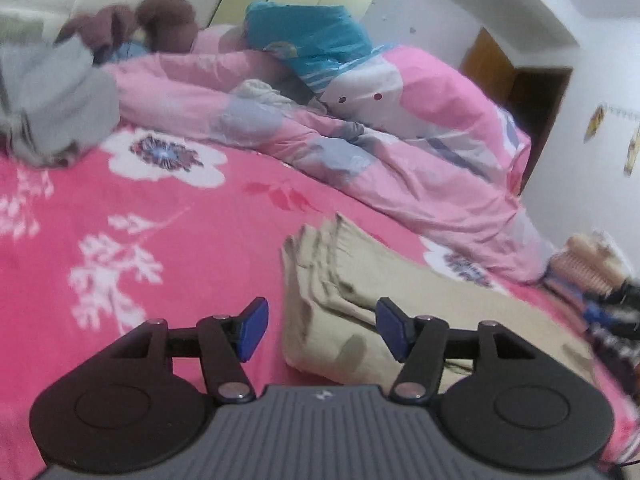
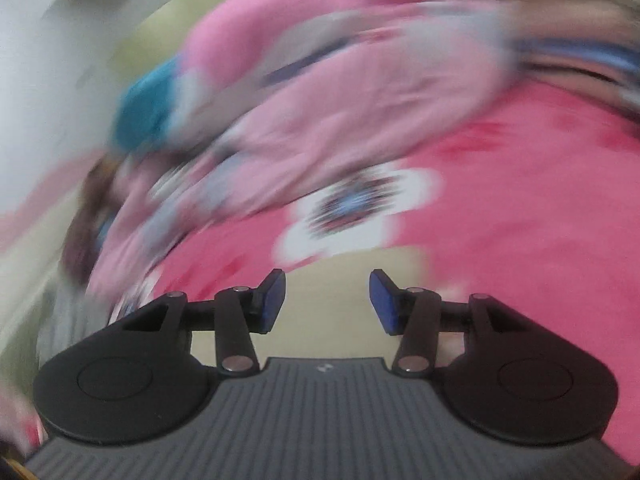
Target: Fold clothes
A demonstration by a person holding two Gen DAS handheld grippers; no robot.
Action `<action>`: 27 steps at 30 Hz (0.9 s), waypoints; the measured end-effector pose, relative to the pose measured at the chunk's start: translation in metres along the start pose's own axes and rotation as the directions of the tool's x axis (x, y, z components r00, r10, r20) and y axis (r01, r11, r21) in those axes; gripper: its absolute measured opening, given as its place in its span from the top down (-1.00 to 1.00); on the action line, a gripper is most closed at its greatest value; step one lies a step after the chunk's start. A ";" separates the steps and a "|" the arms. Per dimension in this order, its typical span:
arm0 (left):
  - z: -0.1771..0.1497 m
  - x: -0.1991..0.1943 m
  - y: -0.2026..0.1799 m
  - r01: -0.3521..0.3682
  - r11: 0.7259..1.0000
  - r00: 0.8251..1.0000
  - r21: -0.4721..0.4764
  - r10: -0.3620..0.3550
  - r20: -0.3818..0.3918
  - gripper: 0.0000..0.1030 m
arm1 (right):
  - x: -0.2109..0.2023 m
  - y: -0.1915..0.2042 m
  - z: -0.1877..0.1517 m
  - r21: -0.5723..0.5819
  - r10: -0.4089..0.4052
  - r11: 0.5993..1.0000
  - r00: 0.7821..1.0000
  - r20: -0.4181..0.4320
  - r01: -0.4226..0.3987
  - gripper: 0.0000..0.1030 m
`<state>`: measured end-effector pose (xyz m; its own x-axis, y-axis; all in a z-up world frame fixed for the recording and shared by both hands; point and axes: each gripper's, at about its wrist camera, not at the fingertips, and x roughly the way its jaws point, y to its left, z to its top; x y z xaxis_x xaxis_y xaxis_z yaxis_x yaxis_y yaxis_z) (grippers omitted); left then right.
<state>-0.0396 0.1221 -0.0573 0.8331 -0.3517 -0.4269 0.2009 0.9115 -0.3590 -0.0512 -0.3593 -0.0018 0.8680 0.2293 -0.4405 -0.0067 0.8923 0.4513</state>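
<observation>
A beige garment [image 1: 360, 292] lies folded in layers on the pink flowered bedsheet [image 1: 168, 240], right of middle in the left wrist view. My left gripper [image 1: 322, 330] stands open just above its near left corner, and the blue pads [image 1: 252, 330] touch nothing. The right wrist view is heavily blurred. There my right gripper [image 2: 327, 300] is open too, with the beige garment [image 2: 332, 304] showing below and between its blue pads [image 2: 384, 304] and nothing gripped.
A rumpled pink and grey quilt [image 1: 360, 132] lies across the far side of the bed, with a teal bag [image 1: 312, 48] on it. Grey clothing [image 1: 52, 96] and a brown plush toy [image 1: 160, 20] sit at the far left. Clutter lies at the bed's right edge [image 1: 600, 280].
</observation>
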 end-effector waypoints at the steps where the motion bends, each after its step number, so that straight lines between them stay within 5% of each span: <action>1: 0.000 0.005 0.001 0.000 1.000 1.000 0.005 0.000 -0.006 -0.10 | 0.010 0.025 -0.004 -0.075 0.037 0.996 0.999 -0.024 -0.039 0.11; 5: -0.006 0.018 0.009 0.022 1.000 0.999 -0.020 -0.023 -0.030 -0.06 | 0.054 0.128 -0.034 -0.356 0.197 0.907 0.974 -0.112 -0.225 0.17; 8: -0.011 0.019 0.015 0.049 0.999 0.999 -0.022 -0.049 -0.018 -0.04 | 0.081 0.174 -0.057 -0.480 0.233 0.821 0.949 -0.214 -0.310 0.29; 18: -0.025 0.024 0.042 0.163 0.980 0.986 -0.117 -0.165 -0.012 0.02 | 0.111 0.244 -0.104 -0.732 0.158 0.564 0.920 -0.358 -0.382 0.40; 21: -0.026 0.024 0.043 0.168 0.979 0.985 -0.119 -0.170 -0.010 0.06 | 0.112 0.247 -0.109 -0.757 0.130 0.544 0.928 -0.348 -0.360 0.67; 24: -0.027 0.023 0.044 0.170 0.979 0.985 -0.115 -0.172 -0.009 0.08 | 0.114 0.246 -0.103 -0.737 0.132 0.591 0.940 -0.315 -0.330 0.95; 27: -0.028 0.023 0.044 0.173 0.978 0.985 -0.114 -0.175 -0.008 0.11 | 0.109 0.245 -0.099 -0.710 0.168 0.629 0.947 -0.273 -0.317 0.98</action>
<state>-0.0259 0.1484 -0.1059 0.7811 -0.5074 -0.3640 0.2818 0.8065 -0.5197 -0.0072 -0.0771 -0.0163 0.6852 0.4734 -0.5535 -0.6315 0.7648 -0.1276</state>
